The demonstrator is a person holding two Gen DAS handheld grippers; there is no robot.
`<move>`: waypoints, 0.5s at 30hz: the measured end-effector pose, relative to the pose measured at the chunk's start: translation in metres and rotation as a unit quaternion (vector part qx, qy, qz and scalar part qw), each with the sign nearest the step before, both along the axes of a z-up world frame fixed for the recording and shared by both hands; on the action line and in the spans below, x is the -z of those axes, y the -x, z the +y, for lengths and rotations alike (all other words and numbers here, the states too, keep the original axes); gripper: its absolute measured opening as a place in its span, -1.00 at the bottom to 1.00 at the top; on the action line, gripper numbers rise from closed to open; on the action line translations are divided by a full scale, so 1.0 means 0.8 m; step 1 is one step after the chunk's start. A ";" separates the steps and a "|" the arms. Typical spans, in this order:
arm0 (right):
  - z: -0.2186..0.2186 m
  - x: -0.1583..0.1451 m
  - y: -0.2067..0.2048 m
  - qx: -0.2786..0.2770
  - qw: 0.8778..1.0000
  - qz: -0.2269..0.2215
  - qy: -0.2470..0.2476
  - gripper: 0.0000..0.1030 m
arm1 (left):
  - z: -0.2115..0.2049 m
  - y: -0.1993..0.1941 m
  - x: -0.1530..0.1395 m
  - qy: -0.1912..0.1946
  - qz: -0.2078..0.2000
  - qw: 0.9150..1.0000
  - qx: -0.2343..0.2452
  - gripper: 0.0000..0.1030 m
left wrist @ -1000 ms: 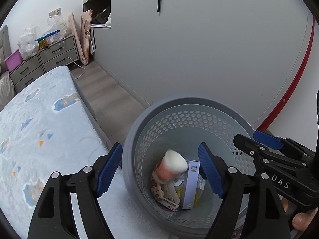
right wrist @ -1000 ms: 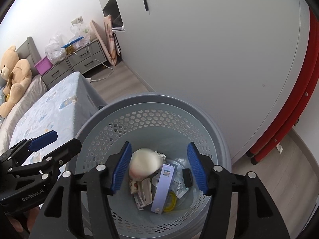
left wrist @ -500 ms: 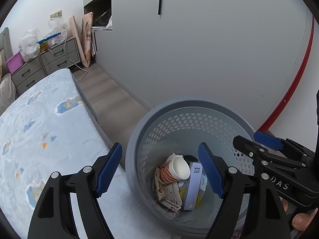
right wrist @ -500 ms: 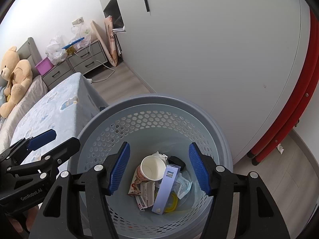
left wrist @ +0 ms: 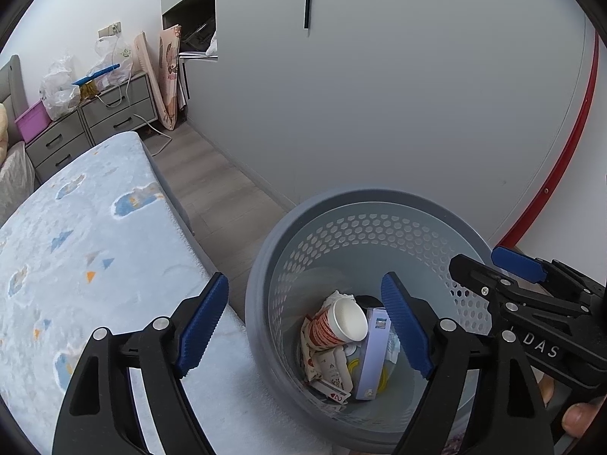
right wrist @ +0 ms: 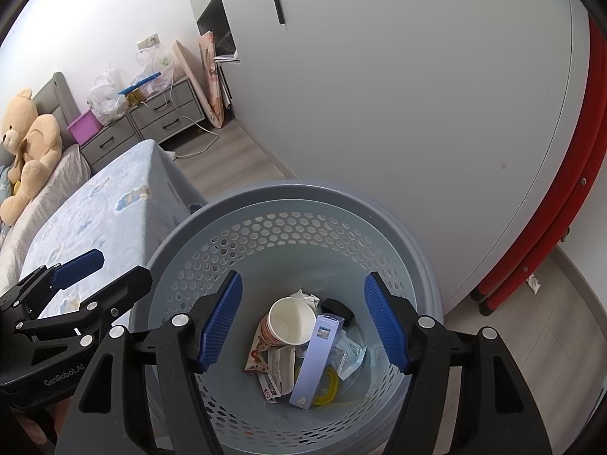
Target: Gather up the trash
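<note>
A grey perforated waste basket [left wrist: 265, 265] [right wrist: 417, 235] stands between the bed and the wall. At its bottom lie a red-patterned paper cup [left wrist: 339, 324] [right wrist: 288, 322] on its side, a lilac carton [left wrist: 373, 352] [right wrist: 316, 360], playing cards and wrappers. My left gripper [left wrist: 311, 326] hovers over the basket's left rim, its jaws opening with nothing between them. My right gripper [right wrist: 303, 320] hangs above the basket's mouth, its jaws opening too, nothing between the blue pads. Each gripper shows in the other's view, the right gripper [left wrist: 531, 303] and the left gripper [right wrist: 72, 295].
A bed with a pale blue patterned blanket [left wrist: 76, 246] lies left of the basket. Grey drawers [left wrist: 95, 125] with plastic bags stand at the far wall; a teddy bear [right wrist: 26, 144] sits on the bed. A white wardrobe [right wrist: 398, 94] and red hoops [right wrist: 561, 208] are right.
The paper cup, blurred in mid-fall a second ago, has come to rest on its side among the trash. Both grippers' jaws stand a little wider; neither hand has moved.
</note>
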State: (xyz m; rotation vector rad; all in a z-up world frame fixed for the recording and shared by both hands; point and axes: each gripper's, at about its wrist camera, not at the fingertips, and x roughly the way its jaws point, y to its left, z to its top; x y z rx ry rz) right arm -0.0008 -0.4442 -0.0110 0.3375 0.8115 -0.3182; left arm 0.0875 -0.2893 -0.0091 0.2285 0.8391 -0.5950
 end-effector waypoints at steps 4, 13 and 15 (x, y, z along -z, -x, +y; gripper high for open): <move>0.000 0.000 0.000 0.000 1.000 0.000 0.000 0.30 | 0.002 0.001 -0.002 0.001 -0.003 1.000 -0.002 0.54; 0.000 -0.001 -0.002 -0.001 1.000 -0.002 0.001 0.32 | 0.003 0.003 -0.001 -0.006 -0.005 1.000 -0.006 0.56; 0.000 -0.001 -0.001 -0.001 1.000 -0.001 0.001 0.33 | 0.003 0.002 -0.001 -0.006 -0.002 1.000 -0.006 0.56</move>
